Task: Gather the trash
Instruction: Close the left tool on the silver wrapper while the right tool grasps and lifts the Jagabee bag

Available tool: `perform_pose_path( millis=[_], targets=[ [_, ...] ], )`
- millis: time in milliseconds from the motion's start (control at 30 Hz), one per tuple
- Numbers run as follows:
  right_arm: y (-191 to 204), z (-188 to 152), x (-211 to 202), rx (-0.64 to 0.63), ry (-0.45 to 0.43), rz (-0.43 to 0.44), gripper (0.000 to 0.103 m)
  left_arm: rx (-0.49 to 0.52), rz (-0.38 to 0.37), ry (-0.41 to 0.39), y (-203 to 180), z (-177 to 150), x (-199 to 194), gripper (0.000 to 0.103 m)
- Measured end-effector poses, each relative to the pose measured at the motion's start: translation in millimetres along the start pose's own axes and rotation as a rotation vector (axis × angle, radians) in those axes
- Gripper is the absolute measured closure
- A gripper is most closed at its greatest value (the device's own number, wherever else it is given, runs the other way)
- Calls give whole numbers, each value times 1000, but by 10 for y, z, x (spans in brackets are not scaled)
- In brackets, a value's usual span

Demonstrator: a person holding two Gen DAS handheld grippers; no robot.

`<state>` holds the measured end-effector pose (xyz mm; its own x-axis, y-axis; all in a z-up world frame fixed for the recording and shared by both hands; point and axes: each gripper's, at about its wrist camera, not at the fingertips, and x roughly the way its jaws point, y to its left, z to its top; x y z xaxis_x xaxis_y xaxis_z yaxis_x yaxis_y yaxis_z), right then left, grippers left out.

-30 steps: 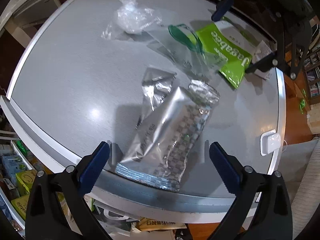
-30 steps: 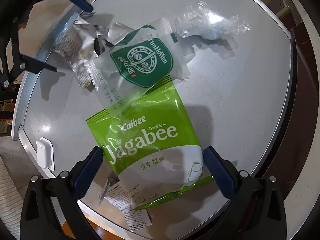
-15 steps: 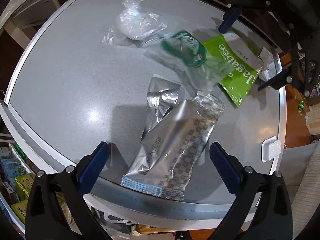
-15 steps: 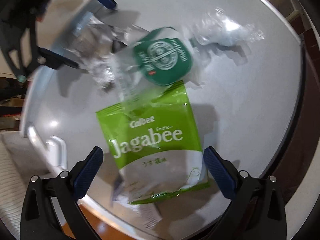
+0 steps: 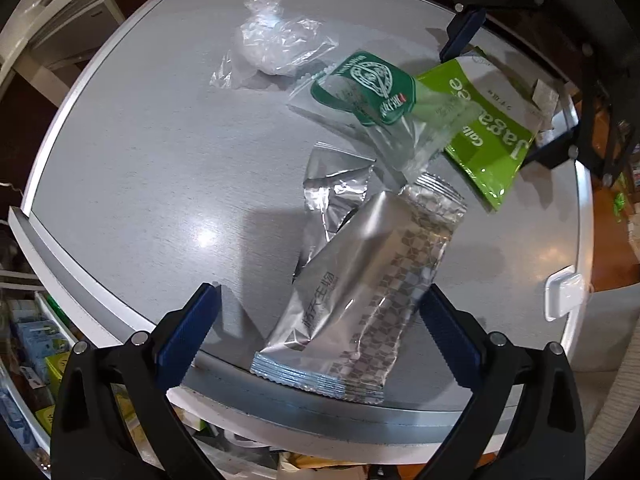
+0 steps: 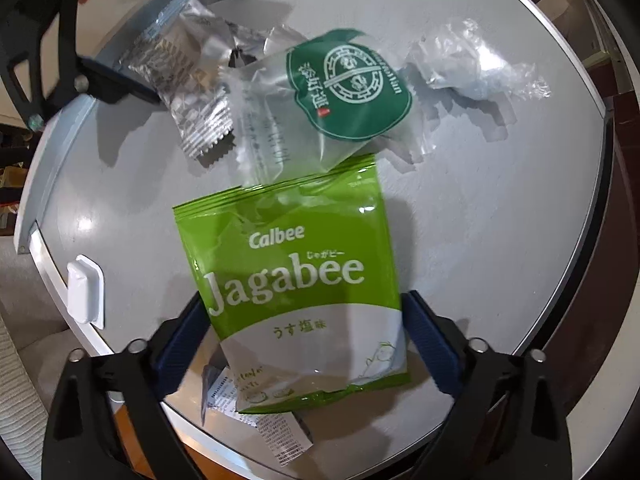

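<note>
Wrappers lie on a round grey table (image 5: 132, 168). A long silver wrapper (image 5: 352, 300) lies between the open jaws of my left gripper (image 5: 320, 328), with a crumpled silver wrapper (image 5: 336, 196) behind it. A green Jagabee bag (image 6: 296, 280) lies between the open jaws of my right gripper (image 6: 308, 340); it also shows in the left wrist view (image 5: 484, 128). A clear bag with a dark green label (image 6: 336, 96) overlaps its top edge. A crumpled clear plastic bag (image 5: 276, 48) lies farther off.
A white plastic block (image 6: 84, 296) sits at the table rim near the right gripper. A printed paper slip (image 6: 264, 420) pokes out under the Jagabee bag. Shelves with boxes (image 5: 36, 352) stand below the table edge on the left.
Both grippers have moved closer over their wrappers. The silver wrapper and the Jagabee bag now sit deeper between the jaws. The wrappers themselves have not moved.
</note>
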<state>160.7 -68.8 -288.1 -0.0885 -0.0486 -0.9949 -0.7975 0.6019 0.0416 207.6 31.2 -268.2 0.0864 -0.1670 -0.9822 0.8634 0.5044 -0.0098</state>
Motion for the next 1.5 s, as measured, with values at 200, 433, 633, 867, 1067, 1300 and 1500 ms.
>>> perform_pose_path(
  millis=[200,433,633,867,1067,1300,1500],
  targets=[
    [48,4,-28,25,-25,1,19,-4,6,-28,-92,-13,-58,16],
    [184,47,-94,61,-41,27,21,-73,-44,-54,-145,-39,-145,38],
    [222,19,-79,66,-54,40,22,-110,-46,-62,-217,-149,-155,37],
    [46,-62,-212,132,-91,76,24,-165,-81,-85,-184,-195,-233,42],
    [-160,-302,-451,243,-164,182,25,-274,-165,-160,-142,-382,-424,49],
    [-354,-550,-645,361,-261,281,25,-376,-223,-232,-127,-582,-589,53],
    [-301,-582,-649,411,-307,296,25,-419,-242,-276,-175,-628,-641,57]
  ],
)
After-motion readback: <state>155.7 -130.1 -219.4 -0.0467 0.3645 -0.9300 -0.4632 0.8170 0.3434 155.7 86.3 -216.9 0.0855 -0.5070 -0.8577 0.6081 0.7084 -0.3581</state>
